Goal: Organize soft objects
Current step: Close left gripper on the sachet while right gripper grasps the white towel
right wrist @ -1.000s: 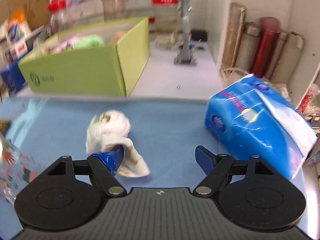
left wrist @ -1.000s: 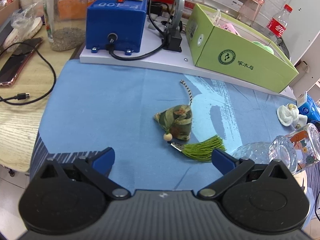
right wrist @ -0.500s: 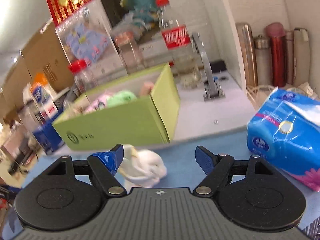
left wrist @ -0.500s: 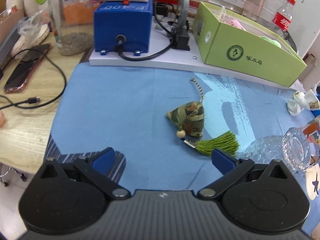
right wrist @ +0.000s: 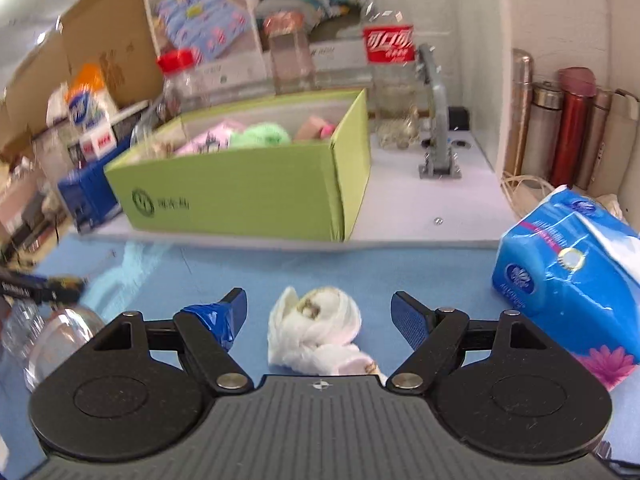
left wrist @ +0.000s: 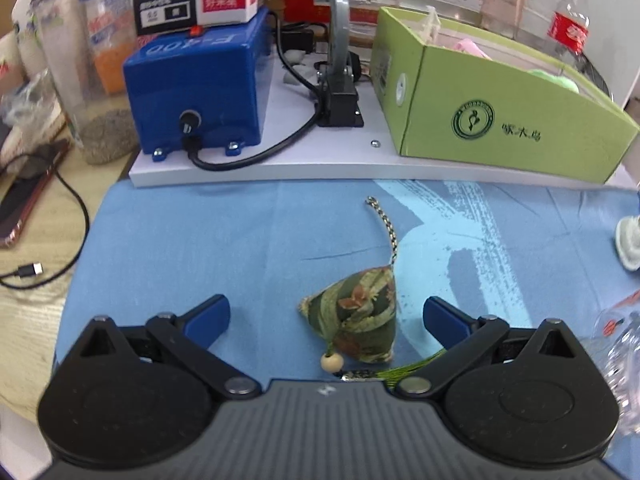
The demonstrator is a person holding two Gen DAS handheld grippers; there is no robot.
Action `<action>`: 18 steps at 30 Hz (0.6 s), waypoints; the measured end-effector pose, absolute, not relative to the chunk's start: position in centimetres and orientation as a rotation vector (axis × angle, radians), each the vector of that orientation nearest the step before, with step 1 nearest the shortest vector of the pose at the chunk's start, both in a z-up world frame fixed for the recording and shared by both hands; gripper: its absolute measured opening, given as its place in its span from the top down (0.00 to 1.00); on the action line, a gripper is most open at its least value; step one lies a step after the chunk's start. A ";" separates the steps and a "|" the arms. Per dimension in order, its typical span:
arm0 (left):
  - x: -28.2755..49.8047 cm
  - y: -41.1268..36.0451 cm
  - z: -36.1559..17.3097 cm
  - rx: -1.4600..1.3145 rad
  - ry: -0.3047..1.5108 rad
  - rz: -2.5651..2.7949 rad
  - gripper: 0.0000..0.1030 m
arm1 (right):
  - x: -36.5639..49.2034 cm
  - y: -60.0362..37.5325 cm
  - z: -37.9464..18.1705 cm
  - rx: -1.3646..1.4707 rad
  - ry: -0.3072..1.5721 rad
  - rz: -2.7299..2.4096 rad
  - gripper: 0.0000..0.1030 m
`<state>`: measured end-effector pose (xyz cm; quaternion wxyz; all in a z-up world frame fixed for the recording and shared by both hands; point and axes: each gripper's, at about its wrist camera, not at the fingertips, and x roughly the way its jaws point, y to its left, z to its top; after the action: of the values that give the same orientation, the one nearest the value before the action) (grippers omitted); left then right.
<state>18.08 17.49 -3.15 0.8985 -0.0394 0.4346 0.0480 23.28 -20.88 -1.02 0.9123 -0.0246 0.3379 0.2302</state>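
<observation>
Lower centre both views: left gripper point(left wrist: 326, 316) now brackets sachet point(left wrist: 358, 320), right gripper point(right wrist: 318, 314) brackets white cloth point(right wrist: 316, 334); jaws spread, untouching. Lined up since a second ago; pinch next, then green box point(right wrist: 240, 192).

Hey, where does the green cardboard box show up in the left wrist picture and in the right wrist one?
Left wrist: green cardboard box at upper right, on the white board.
Right wrist: box at centre left, soft items inside.
Shared landmark: red-labelled bottle behind the box.

mat point(left wrist: 200, 248): matt cloth | sachet point(left wrist: 356, 320): patterned fabric | box point(left wrist: 500, 128): matt cardboard
</observation>
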 end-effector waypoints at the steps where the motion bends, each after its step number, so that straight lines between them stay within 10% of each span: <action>1: 18.2 17.3 -3.4 -0.050 0.900 0.111 0.01 | 23.4 -20.7 -1.5 -0.073 0.708 0.469 0.36; 18: 17.9 17.0 -3.4 -0.038 0.864 0.091 0.01 | 23.6 -19.6 -4.3 -0.128 0.621 0.411 0.32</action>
<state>17.86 17.04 -3.41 0.9069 -0.0185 0.4187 0.0439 23.58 -19.55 -4.34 0.9295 -0.0627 0.3031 0.2005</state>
